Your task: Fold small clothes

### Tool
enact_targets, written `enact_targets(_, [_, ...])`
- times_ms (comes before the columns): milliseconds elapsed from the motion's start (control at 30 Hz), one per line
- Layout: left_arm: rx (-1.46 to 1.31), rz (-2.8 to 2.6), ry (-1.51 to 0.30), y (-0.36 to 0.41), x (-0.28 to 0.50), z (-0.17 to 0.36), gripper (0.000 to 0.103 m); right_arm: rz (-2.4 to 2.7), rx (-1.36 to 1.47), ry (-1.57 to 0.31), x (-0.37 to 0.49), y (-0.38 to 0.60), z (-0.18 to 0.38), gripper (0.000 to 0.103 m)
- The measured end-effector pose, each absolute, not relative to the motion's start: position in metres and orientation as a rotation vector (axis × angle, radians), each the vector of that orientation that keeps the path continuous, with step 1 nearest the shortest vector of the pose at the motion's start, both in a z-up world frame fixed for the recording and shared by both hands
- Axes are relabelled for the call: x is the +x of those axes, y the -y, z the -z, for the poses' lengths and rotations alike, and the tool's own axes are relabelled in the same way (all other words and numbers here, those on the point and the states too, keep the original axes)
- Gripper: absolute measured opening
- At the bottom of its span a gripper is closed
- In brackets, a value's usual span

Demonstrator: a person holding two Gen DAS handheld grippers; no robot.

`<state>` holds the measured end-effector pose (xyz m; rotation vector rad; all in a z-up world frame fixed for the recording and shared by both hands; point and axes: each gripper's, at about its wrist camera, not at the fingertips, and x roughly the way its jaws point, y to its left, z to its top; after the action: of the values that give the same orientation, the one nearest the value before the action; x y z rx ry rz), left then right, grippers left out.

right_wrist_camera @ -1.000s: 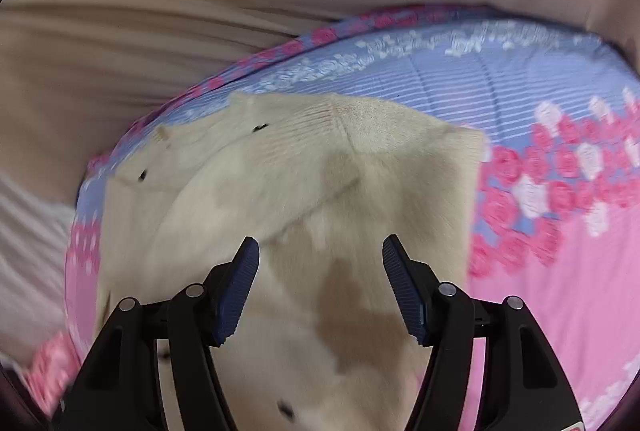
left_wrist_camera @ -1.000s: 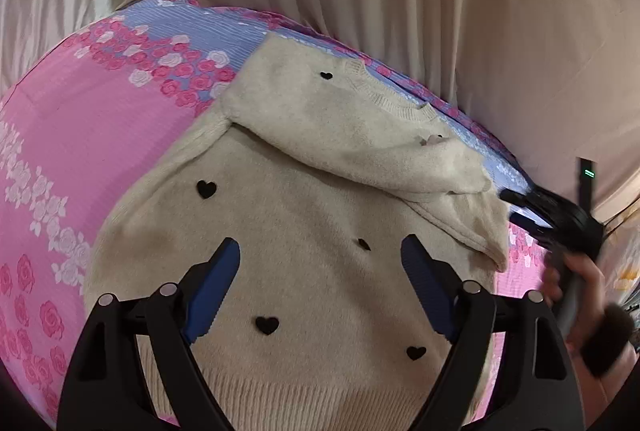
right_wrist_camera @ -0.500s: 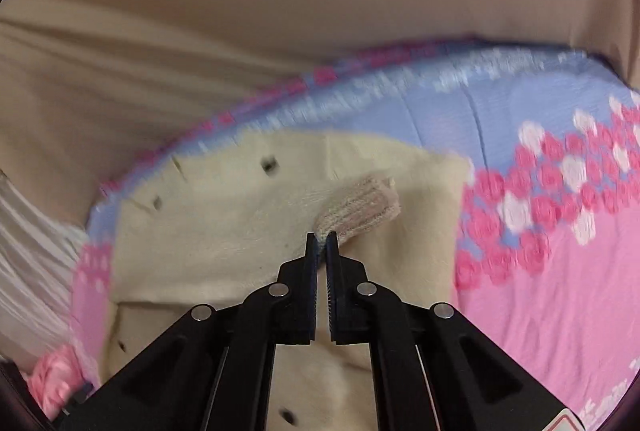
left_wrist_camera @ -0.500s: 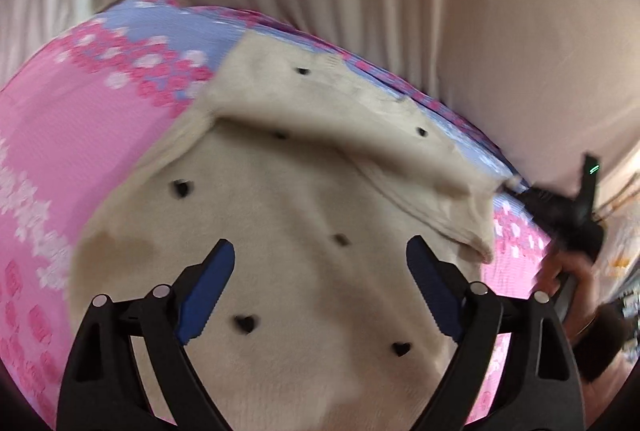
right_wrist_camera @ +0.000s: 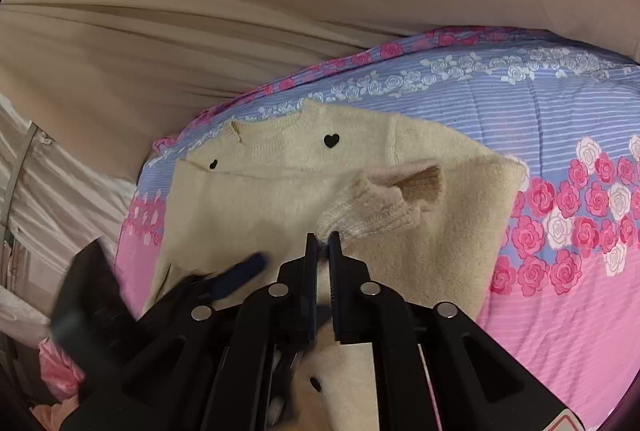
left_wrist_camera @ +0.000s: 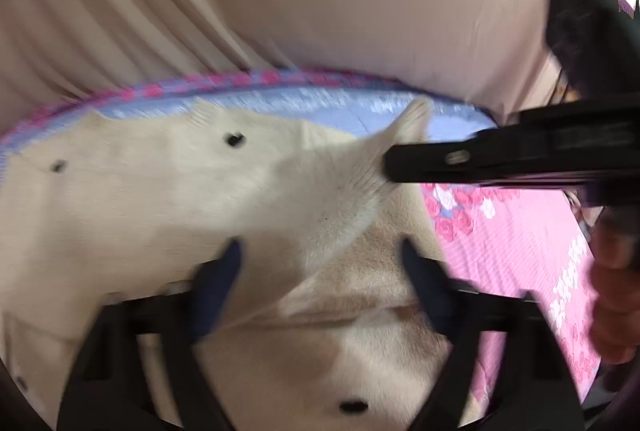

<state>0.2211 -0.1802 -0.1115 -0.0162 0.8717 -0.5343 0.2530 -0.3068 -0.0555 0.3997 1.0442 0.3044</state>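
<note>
A cream sweater [right_wrist_camera: 280, 191] dotted with small black hearts is spread on the bed, on a floral bedsheet [right_wrist_camera: 560, 119] banded in pink and lilac. A second ago the right claw [right_wrist_camera: 323, 243] was spread wide above the knit; half a second ago it had been brought together at the ribbed sleeve cuff [right_wrist_camera: 384, 207], and now that cuff is pinched between its jaws and lifted clear of the body of the garment, as is confirmed in the left wrist view, where the fabric is drawn up into a peak at the black fingers. The left claw [left_wrist_camera: 320, 271], spread wide and holding nothing, has been moved forward and low over the sweater, close to the raised sleeve; its blue pads [left_wrist_camera: 224, 271] are blurred by motion. It is judged that the sleeve fold is under way, with the sleeve about to be carried across the chest. Behind the bed a beige curtain [right_wrist_camera: 200, 31] hangs in soft pleats, and something pink [right_wrist_camera: 56, 375] is glimpsed at the lower left edge of the right wrist view.
</note>
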Motion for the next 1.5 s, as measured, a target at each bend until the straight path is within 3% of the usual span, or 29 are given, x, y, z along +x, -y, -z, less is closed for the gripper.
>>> enact_targets(33, [-0.022, 0.547, -0.914, 0.183, 0.231, 0.124, 0.036, -0.299, 0.388, -1.054, 0.251, 0.31, 0.056, 0.011])
enact_targets(67, [-0.045, 0.561, -0.951, 0.182, 0.238, 0.133, 0.007, -0.26, 0.341, -1.05, 0.246, 0.313, 0.054, 0.011])
enact_targets(200, [-0.227, 0.487, -0.902, 0.147, 0.255, 0.114, 0.006, -0.108, 0.132, -0.976, 0.207, 0.317, 0.044, 0.047])
enact_targets(467, [-0.412, 0.306, -0.639, 0.019, 0.251, -0.027, 0.006, -0.252, -0.265, -0.963, 0.2, 0.196, 0.087, 0.049])
enact_targets(533, [-0.428, 0.269, -0.602, -0.008, 0.246, -0.051, 0.007, -0.317, -0.323, -0.965, 0.221, 0.15, 0.106, 0.057])
enact_targets(733, [-0.426, 0.222, -0.54, -0.063, 0.231, -0.091, 0.007, -0.346, -0.367, -0.959, 0.274, 0.078, 0.151, 0.057])
enact_targets(767, [-0.427, 0.219, -0.537, -0.07, 0.229, -0.093, 0.007, -0.344, -0.34, -0.963, 0.28, 0.077, 0.15, 0.051])
enact_targets(800, [-0.434, 0.219, -0.529, -0.076, 0.225, -0.096, 0.007, -0.347, -0.307, -0.974, 0.288, 0.077, 0.148, 0.027])
enact_targets(833, [-0.445, 0.22, -0.521, -0.081, 0.222, -0.099, 0.007, -0.35, -0.285, -0.98, 0.293, 0.078, 0.145, 0.012])
enact_targets(900, [-0.465, 0.223, -0.499, -0.089, 0.217, -0.106, 0.007, -0.364, -0.221, -0.984, 0.3, 0.081, 0.131, 0.011])
enact_targets(1067, [-0.464, 0.248, -0.466, -0.102, 0.214, -0.125, 0.007, -0.448, -0.18, -0.873, 0.287, 0.058, 0.086, 0.013])
enact_targets(1200, [-0.445, 0.256, -0.463, -0.1, 0.214, -0.131, 0.008, -0.534, -0.166, -0.946, 0.291, 0.021, 0.111, 0.013])
enact_targets(1300, [-0.433, 0.26, -0.491, -0.094, 0.216, -0.125, 0.008, -0.549, -0.144, -1.039, 0.3, 0.012, 0.15, 0.018])
enact_targets(1500, [-0.403, 0.318, -0.56, -0.06, 0.216, -0.097, 0.008, -0.402, 0.004, -0.878, 0.225, 0.115, 0.102, 0.04])
